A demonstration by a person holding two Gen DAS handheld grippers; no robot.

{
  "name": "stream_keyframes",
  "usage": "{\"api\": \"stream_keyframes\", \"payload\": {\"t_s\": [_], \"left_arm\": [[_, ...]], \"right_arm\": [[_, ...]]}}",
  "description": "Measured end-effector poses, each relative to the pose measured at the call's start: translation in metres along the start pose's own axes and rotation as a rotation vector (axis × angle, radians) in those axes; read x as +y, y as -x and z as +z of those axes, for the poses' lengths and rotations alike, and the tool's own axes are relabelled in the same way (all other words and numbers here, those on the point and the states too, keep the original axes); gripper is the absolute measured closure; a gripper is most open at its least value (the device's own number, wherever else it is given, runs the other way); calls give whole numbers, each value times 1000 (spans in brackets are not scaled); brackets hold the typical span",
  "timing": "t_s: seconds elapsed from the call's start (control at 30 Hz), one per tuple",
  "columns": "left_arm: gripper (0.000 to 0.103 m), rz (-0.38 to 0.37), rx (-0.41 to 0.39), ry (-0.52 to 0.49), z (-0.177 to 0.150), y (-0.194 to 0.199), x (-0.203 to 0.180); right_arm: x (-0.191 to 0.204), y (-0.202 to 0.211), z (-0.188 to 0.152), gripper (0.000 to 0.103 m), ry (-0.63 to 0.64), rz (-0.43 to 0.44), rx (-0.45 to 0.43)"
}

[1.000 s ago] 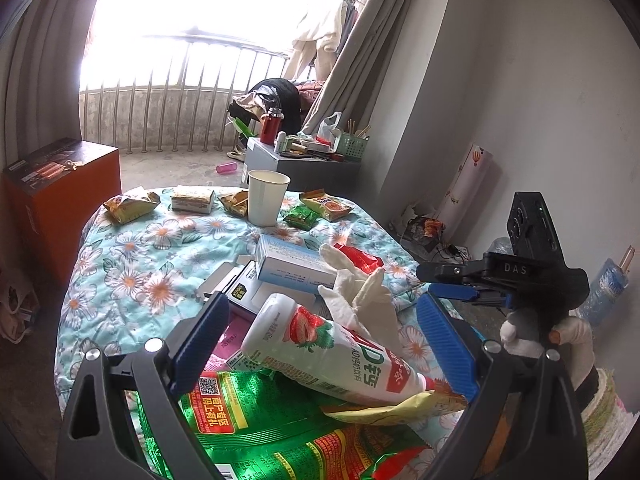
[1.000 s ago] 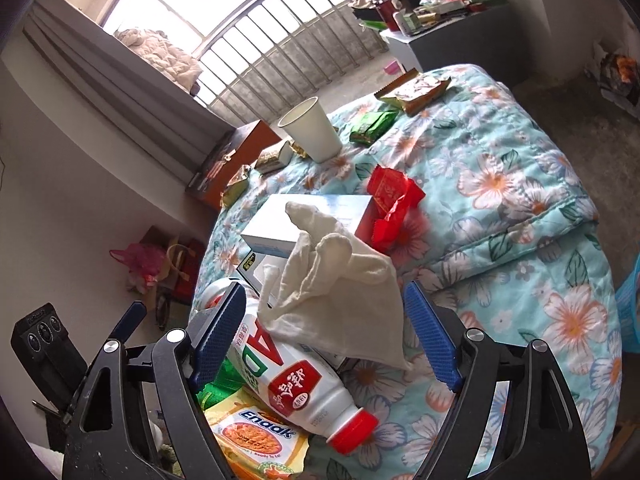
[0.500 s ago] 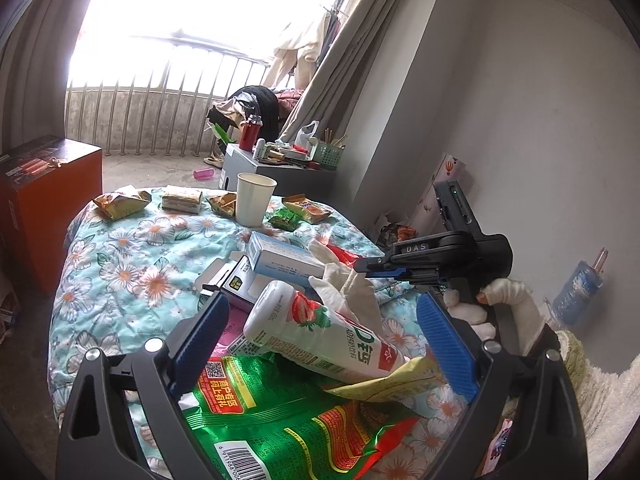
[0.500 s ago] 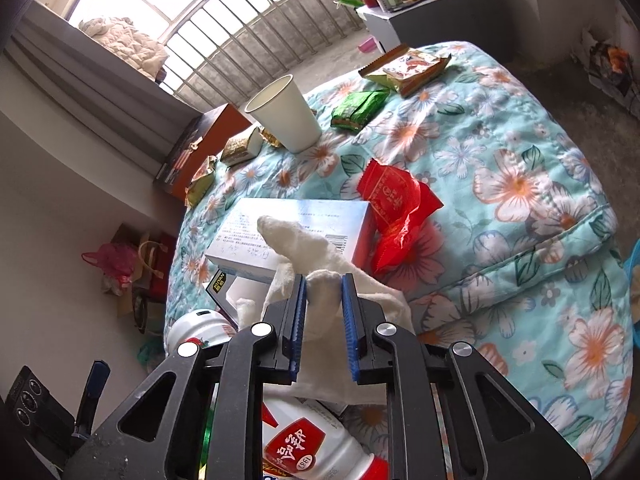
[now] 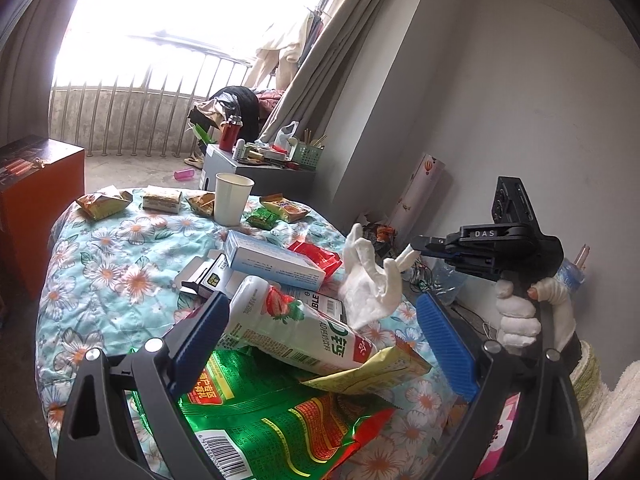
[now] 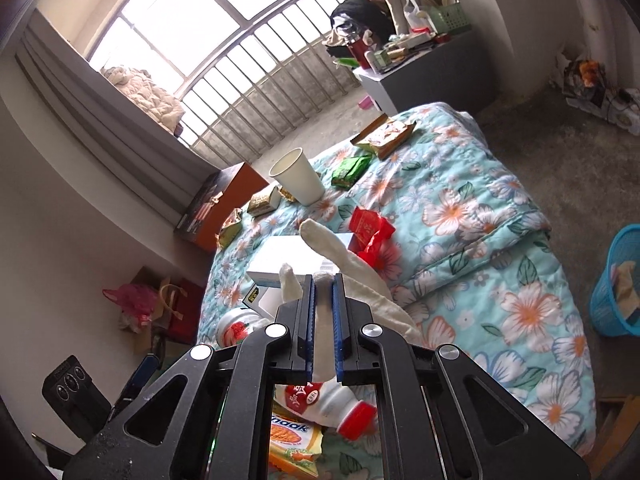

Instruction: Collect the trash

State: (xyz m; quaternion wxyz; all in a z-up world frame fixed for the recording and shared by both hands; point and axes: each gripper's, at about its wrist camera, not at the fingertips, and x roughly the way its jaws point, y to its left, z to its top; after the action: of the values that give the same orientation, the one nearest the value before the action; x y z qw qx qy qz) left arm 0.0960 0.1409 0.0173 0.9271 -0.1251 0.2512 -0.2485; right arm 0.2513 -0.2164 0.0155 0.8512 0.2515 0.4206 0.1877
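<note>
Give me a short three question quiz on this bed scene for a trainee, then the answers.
1. True or false: the right hand-held gripper is shut on the white glove.
2. Which stands upright on the floral quilt? A) paper cup B) strawberry drink bottle C) pale blue box
3. What lies between the open pads of the left hand-held gripper?

Key
1. True; the glove hangs lifted from the pads.
2. A; the bottle and box lie flat.
3. The strawberry drink bottle, not yet gripped, over a green snack bag.
</note>
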Motion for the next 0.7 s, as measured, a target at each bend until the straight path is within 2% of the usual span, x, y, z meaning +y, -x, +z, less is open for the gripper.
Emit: {"api": "stream_keyframes", "payload": {"t_s": [0.17, 0.33, 0.4, 0.47, 0.67, 0.7], "left_arm": [[11, -6, 5, 13, 5, -5, -2], [11, 1, 15, 2, 7, -11, -8], [11, 8, 24, -7, 9, -14, -11], [11, 16, 30, -15, 13, -18, -12], [11, 11, 75, 1, 36, -35, -13], [11, 6, 81, -5, 43, -39, -15]], "right_arm": [[-28, 31, -22, 97, -67, -42, -44], [-65, 24, -49, 97, -168, -86, -6], [-74, 15, -55, 95, -178, -136, 20], [-81, 9, -61, 95, -184, -150, 42], [-89, -2, -66, 71, -163, -126, 60], [-87, -4, -65, 63, -143, -128, 63]]}}
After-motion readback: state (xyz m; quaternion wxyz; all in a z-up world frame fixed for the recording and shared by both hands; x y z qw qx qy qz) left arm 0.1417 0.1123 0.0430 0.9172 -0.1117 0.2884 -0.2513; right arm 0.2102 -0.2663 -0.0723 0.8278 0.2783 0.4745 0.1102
